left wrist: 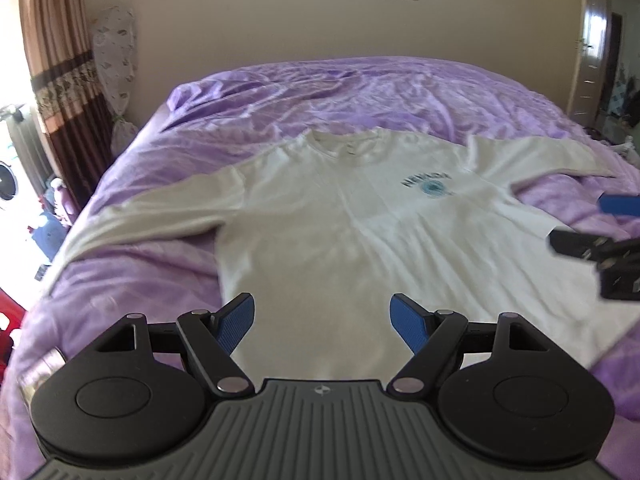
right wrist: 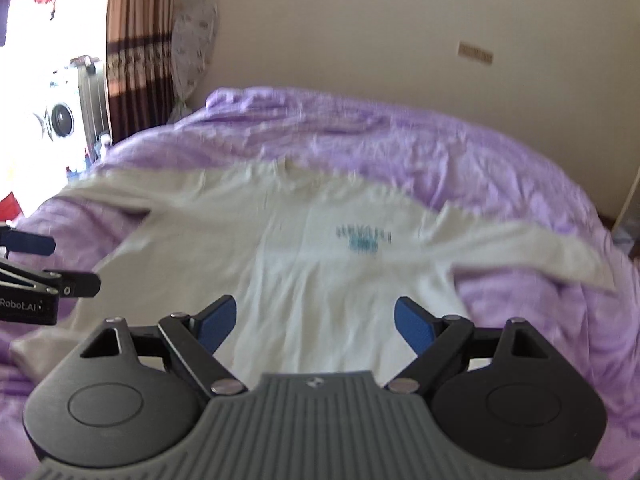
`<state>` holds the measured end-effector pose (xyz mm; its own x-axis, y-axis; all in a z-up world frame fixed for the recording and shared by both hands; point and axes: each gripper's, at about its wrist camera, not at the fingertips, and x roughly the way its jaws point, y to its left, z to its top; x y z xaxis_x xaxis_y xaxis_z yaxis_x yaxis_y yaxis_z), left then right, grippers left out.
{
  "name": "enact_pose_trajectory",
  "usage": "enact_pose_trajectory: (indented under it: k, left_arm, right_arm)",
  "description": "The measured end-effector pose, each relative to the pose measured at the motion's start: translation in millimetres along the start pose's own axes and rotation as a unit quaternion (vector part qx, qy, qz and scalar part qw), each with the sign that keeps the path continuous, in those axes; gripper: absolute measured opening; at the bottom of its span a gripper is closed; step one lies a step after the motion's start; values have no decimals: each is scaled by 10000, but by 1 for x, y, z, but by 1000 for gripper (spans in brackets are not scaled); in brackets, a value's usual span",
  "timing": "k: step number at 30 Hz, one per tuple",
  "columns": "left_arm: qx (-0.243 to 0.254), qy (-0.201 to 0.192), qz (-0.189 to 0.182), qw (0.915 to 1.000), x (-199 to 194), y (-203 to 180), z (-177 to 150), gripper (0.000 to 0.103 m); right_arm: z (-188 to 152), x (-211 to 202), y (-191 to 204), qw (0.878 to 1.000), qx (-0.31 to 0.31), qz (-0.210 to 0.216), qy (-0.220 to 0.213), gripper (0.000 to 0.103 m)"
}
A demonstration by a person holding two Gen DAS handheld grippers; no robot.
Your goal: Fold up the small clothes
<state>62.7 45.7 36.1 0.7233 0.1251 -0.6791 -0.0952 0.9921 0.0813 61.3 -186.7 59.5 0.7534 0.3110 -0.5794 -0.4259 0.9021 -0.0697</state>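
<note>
A white long-sleeved shirt (left wrist: 320,216) with a small teal chest print lies flat, front up, on a purple bed (left wrist: 360,92), sleeves spread to both sides. It also shows in the right wrist view (right wrist: 312,248), blurred. My left gripper (left wrist: 322,316) is open and empty above the shirt's lower hem. My right gripper (right wrist: 316,320) is open and empty above the hem too. The right gripper also shows at the right edge of the left wrist view (left wrist: 592,224). The left gripper shows at the left edge of the right wrist view (right wrist: 48,264).
The purple bedspread (right wrist: 440,148) is wrinkled and reaches a beige wall. Brown curtains (left wrist: 60,60) and a bright window stand on the left. A door (left wrist: 600,40) is at the far right. Clutter sits on the floor at the left of the bed.
</note>
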Motion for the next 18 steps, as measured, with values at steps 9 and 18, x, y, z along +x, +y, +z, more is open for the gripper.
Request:
enact_pose_trajectory:
  k: [9, 18]
  left_arm:
    - [51, 278, 234, 9993, 37, 43, 34, 83]
    - [-1219, 608, 292, 9902, 76, 158, 61, 81]
  right_arm:
    - [48, 59, -3, 9976, -114, 635, -260, 82]
    - [62, 148, 14, 9981, -109, 485, 350, 82]
